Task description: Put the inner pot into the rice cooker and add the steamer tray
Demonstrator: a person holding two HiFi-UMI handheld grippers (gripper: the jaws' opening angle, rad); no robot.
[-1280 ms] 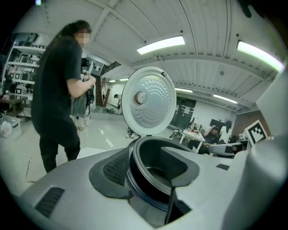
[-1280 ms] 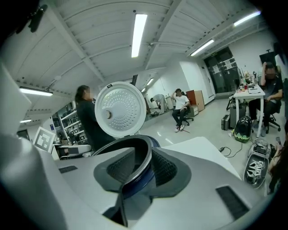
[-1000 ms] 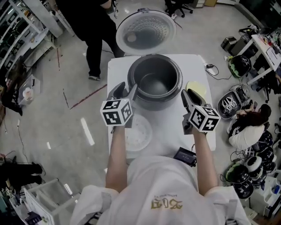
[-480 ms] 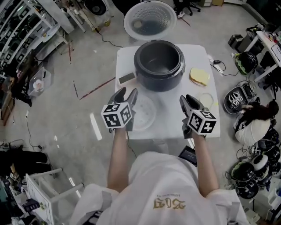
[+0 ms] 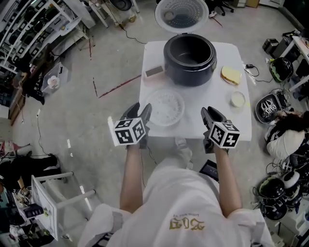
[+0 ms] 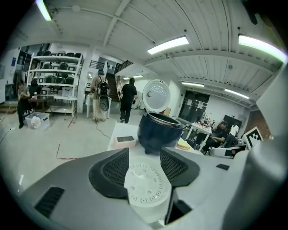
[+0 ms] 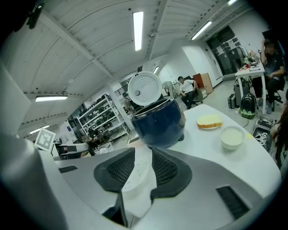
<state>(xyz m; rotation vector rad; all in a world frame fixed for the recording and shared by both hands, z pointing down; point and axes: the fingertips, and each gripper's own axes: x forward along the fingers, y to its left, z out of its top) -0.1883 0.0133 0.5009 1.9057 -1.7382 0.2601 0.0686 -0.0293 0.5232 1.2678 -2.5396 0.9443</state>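
Evidently both tongs hang short of the counter (image 5: 193,103), at its near edge, because nothing is in them. The left tongs (image 5: 138,112) stand wide apart and the right tongs (image 5: 211,115) gape more narrowly, each with only air between the pads. The steamer tray (image 5: 165,107), a white perforated disc, lies flat on the counter just ahead of the left tongs. It is framed between those jaws in the left gripper view, so that side looks best lined up to take its rim. Beyond it the rice cooker (image 5: 189,77) sits near the far edge with its lid (image 5: 182,13) thrown back, leaving the mouth free from above. Its dark well appears to hold the inner pot (image 5: 188,53) already, though the seam cannot be made out. If so, only the tray is left to add.
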